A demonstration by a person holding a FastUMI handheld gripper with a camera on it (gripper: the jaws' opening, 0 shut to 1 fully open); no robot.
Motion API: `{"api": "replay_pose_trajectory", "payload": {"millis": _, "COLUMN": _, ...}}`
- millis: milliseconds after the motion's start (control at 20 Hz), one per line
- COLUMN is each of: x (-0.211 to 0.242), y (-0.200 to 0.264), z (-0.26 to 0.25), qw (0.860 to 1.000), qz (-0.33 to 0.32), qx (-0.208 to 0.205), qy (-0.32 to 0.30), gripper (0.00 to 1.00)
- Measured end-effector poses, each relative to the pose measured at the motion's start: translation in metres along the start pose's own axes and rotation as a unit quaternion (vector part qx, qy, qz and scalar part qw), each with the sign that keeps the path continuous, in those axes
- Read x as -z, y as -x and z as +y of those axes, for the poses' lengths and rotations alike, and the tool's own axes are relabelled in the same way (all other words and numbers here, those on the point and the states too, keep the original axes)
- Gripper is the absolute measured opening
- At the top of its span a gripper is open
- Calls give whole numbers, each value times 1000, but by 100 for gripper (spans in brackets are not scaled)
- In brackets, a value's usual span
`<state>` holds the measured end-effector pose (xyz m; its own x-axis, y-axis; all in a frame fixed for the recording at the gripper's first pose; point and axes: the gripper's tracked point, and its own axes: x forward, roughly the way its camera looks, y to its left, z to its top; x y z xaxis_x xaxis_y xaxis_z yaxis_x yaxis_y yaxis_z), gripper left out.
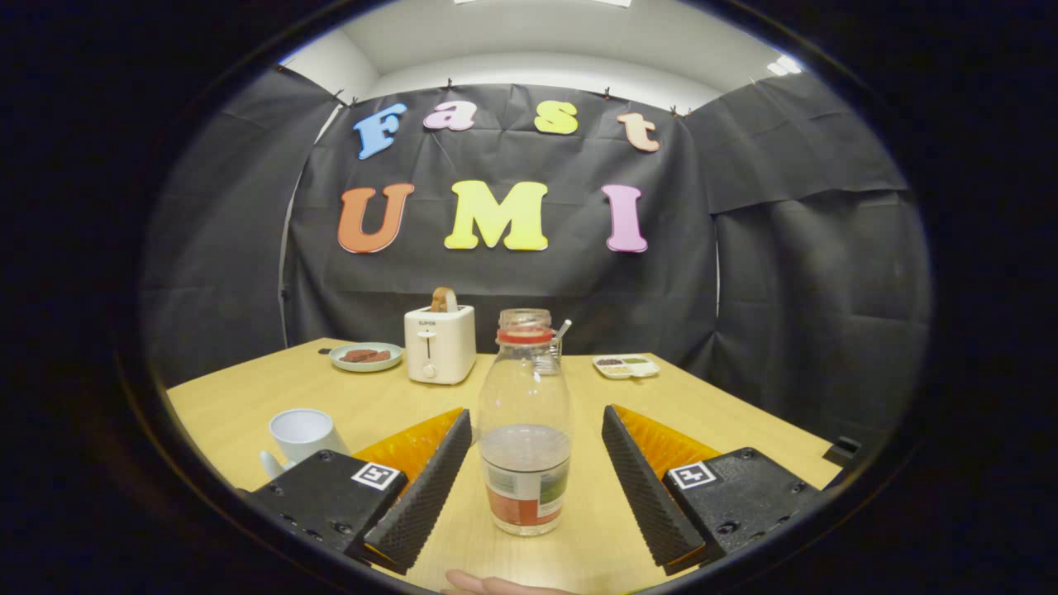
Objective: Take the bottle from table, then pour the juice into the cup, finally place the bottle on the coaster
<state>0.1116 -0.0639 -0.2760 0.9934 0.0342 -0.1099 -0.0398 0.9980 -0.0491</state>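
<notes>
A clear bottle with a red neck ring and no cap stands upright on the wooden table, about a third full of clear liquid. My gripper is open, one finger on each side of the bottle, with a gap between each pad and the bottle. A white cup with a handle stands to the left of the left finger, close to the table's near edge.
A white toaster with a slice of bread stands beyond the bottle. A plate of dark food lies left of it, and a small dish to the right. A fingertip of a person shows below the bottle.
</notes>
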Motion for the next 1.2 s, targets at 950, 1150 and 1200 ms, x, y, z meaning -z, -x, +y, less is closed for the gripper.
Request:
{"api": "replay_pose_trajectory", "payload": {"millis": 950, "x": 0, "y": -22, "z": 19, "qw": 996, "qz": 3, "qx": 0, "qy": 84, "gripper": 78}}
{"api": "replay_pose_trajectory", "payload": {"millis": 1150, "x": -18, "y": -17, "z": 16, "qw": 982, "qz": 7, "qx": 36, "qy": 188, "gripper": 78}}
{"api": "replay_pose_trajectory", "payload": {"millis": 1200, "x": -22, "y": -16, "z": 18, "qw": 978, "qz": 7, "qx": 38, "qy": 207, "gripper": 78}}
